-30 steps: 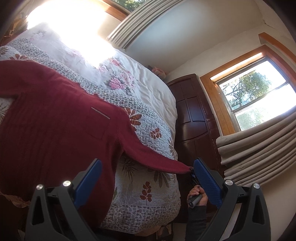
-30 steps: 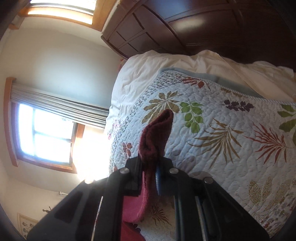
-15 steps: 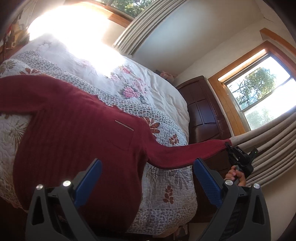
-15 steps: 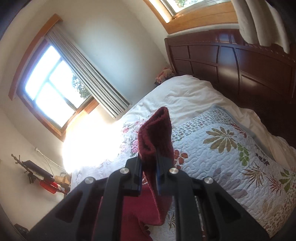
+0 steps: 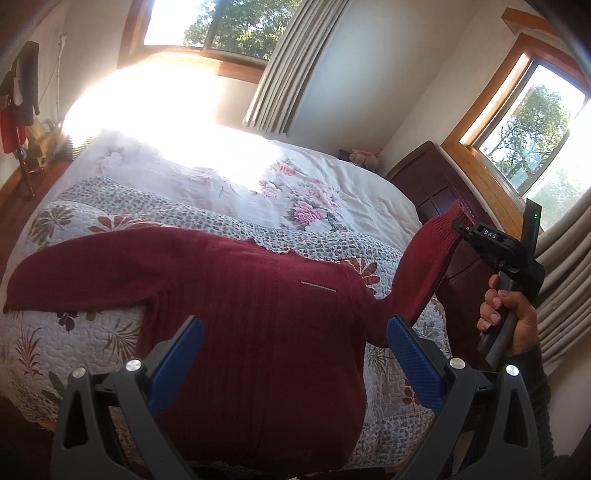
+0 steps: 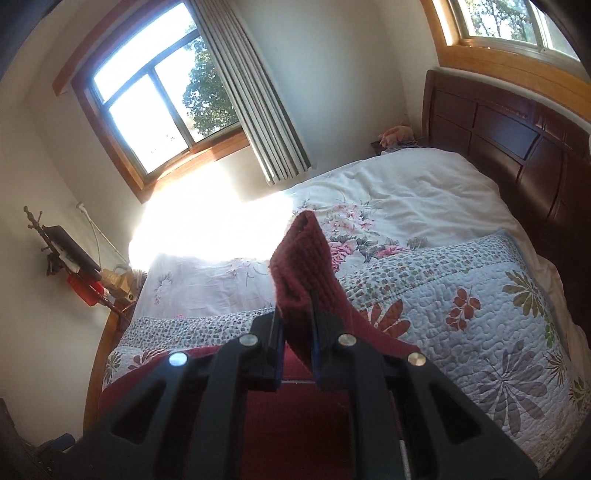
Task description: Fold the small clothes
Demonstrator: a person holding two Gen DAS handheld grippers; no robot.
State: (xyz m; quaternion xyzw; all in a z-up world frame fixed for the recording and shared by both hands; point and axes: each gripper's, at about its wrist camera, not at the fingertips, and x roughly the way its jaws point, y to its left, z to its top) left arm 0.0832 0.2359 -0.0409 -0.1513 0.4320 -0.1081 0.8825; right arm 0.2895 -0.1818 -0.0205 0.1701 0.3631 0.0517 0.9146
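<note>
Sunlit from two windows, the quilted bed (image 5: 92, 347) carries a dark red ribbed sweater (image 5: 236, 306), spread flat. One sleeve (image 6: 306, 273) is lifted, its cuff pinched by the right gripper (image 6: 297, 328). The left gripper (image 5: 291, 350) is held spread above the sweater.

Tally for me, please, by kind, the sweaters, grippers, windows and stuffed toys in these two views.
Sweaters: 1, the red sweater.
Grippers: 2, the left gripper and the right gripper.
Windows: 2, and.
Stuffed toys: 1.
Total: 6.

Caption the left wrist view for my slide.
Right hand-held gripper lifts the sweater sleeve off the bed.
</note>
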